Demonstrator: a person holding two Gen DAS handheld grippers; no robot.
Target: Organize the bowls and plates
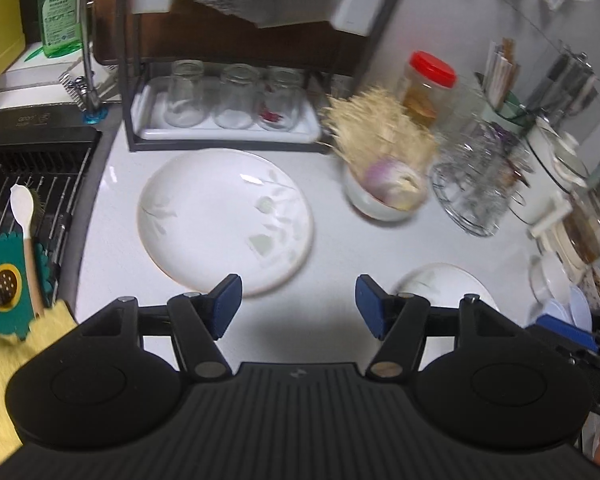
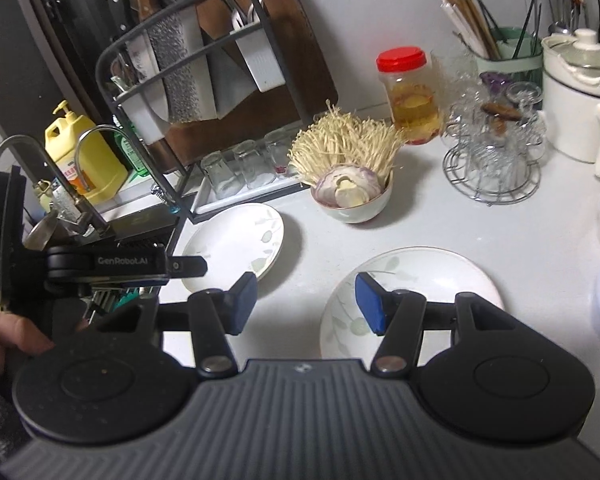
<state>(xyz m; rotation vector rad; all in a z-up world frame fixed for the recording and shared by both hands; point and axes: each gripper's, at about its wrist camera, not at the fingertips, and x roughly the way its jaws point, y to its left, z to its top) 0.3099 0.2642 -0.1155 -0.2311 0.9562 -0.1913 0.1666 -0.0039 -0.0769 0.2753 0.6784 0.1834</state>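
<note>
Left plate: lies flat on the white counter, just in front of the tray of upturned glasses and beside the sink rack.
Right plate: also flat on the counter, well apart from the first, nothing stacked on it.
Bowl: stands behind and between the two plates, filled with enoki mushrooms and sliced onion.
Progress: to my eye little is sorted yet; both plates lie singly, and the bowl has not been cleared or put anywhere.
Left gripper: jaws spread fairly wide, nothing between them; it hangs over the near rim of the left plate without touching that I can see.
Right gripper: jaws about half apart and empty; one blue pad sits over the right plate's near-left edge; contact I cannot tell.
</note>
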